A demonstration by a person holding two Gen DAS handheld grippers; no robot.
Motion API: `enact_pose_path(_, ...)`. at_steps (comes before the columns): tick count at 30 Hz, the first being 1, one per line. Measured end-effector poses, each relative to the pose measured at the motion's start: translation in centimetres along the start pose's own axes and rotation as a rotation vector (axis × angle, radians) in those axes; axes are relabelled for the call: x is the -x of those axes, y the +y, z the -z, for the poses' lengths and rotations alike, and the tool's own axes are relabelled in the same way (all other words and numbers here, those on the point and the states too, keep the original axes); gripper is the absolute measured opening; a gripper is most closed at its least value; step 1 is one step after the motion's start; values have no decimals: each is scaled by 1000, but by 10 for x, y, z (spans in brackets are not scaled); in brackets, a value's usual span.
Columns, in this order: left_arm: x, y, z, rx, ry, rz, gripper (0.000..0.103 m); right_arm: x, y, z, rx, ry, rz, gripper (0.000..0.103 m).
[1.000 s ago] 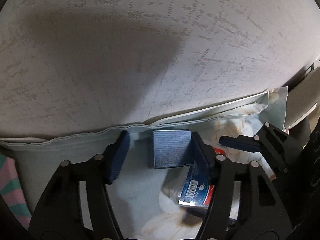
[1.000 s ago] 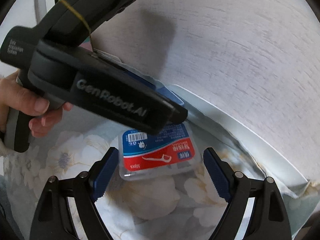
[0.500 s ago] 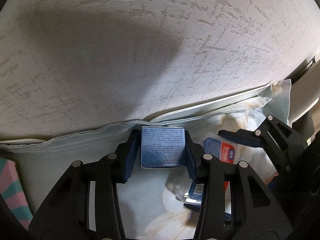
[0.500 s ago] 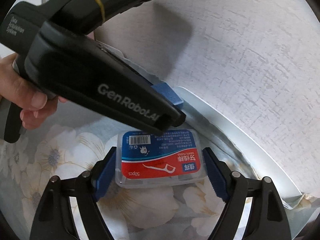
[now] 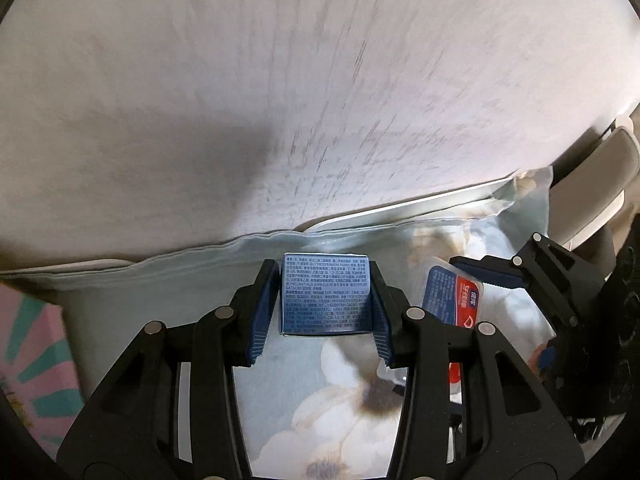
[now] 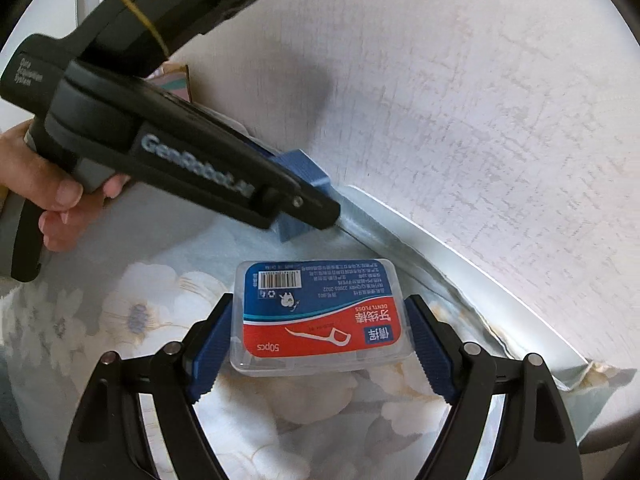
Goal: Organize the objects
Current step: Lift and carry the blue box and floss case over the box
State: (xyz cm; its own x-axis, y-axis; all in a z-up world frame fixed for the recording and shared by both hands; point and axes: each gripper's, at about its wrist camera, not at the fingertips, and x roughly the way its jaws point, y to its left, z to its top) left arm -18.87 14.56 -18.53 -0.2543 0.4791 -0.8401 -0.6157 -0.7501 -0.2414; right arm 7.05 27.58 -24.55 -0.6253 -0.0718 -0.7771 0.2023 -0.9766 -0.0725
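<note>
Two handheld grippers work over a bed sheet [image 6: 132, 312] printed with pale flowers, next to a textured white wall [image 5: 320, 100].

Left gripper [image 5: 325, 300]: the fingers are clamped on a small blue box [image 5: 325, 294]. Both blue pads [image 5: 264, 312] press flat against opposite sides of the box. The printed face of the box, covered in fine white text, is turned toward the camera. In the right wrist view the box [image 6: 304, 172] shows as a blue block at the tip of the left gripper [image 6: 308, 200], near the edge where the sheet meets the wall. A hand [image 6: 48, 192] grips the handle of this tool at the left edge of that view.

Right gripper [image 6: 320, 344]: the fingers stand wide apart, one on each side of a clear plastic dental floss case [image 6: 322, 316]. The pads [image 6: 212, 348] lie against the short ends of the case. The case has a red and blue label with a barcode, and its label faces up. In the left wrist view the same case [image 5: 452, 296] appears to the right of the blue box, with one finger of the right gripper above it.

A pink and teal striped cloth [image 5: 32, 360] lies at the far left of the left wrist view.
</note>
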Motion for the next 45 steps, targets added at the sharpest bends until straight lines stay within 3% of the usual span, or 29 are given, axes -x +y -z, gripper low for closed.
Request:
enact_pose_path(7,52,10,-5,9,-65,-6,39,35,8,-12,-16,-24,5,80)
enact_pose_path(8,62,-1,3,12,-74,-7,39,40,9,-14,-15,-29,6,80)
enact_pose_path(9,72,15,2,16,-86,-9,39,45,11,-17,-14,-32,8,80)
enact_pose_path(22,184,45,32,87,-206,-98,39,105,43,-73,20,-81,-24,80)
enact_pose_path(26,210,61,49,131,-234,-135,39,86,60,-123,32,-96,-60,80)
enact_pose_path(32,228,73,79,202,-272,-198,39,81,66,-163,76,-119,-121,80)
enact_pose_path(36,238,84,104,257,-284,-240,39,81,91,-193,97,-124,-184,80)
enact_pose_path(45,252,115,158,390,-274,-307,39,24,176,-229,180,-78,-308,80)
